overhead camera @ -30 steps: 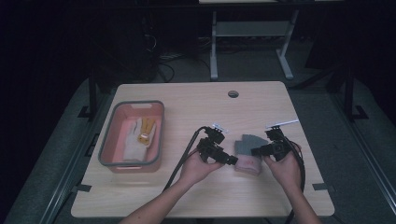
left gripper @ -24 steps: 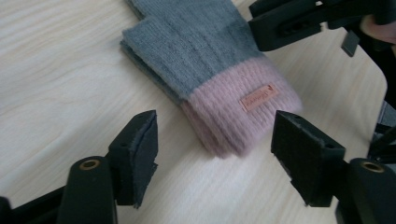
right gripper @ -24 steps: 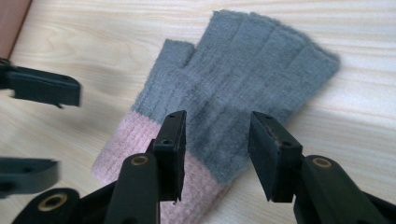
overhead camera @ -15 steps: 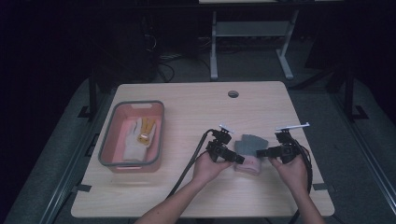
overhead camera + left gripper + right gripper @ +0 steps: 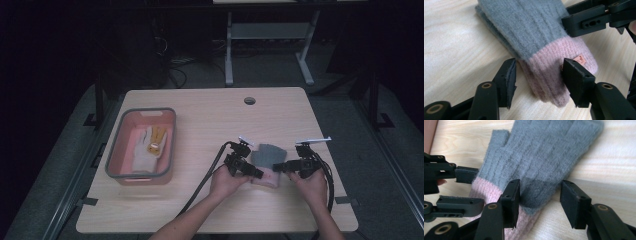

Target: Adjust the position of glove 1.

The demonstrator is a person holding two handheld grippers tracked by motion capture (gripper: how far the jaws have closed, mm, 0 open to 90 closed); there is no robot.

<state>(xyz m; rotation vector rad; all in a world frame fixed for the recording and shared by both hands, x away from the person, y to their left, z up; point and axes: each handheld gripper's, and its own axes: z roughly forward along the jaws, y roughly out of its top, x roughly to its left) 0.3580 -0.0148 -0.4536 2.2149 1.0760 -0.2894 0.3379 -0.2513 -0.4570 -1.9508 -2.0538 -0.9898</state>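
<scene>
Grey-and-pink glove [image 5: 269, 161] between 2 open tools, left tool [image 5: 249, 171], right tool [image 5: 280, 167]

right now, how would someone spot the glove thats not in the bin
On the wooden table, look right of the pink bin, near the front edge between the two hand-held grippers. The knit glove lies flat there: grey with a pink cuff, unlike the white and yellow glove in the bin.

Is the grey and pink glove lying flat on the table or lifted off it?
Flat. The glove rests on the wooden table, and both open grippers straddle its pink cuff without closing.
</scene>
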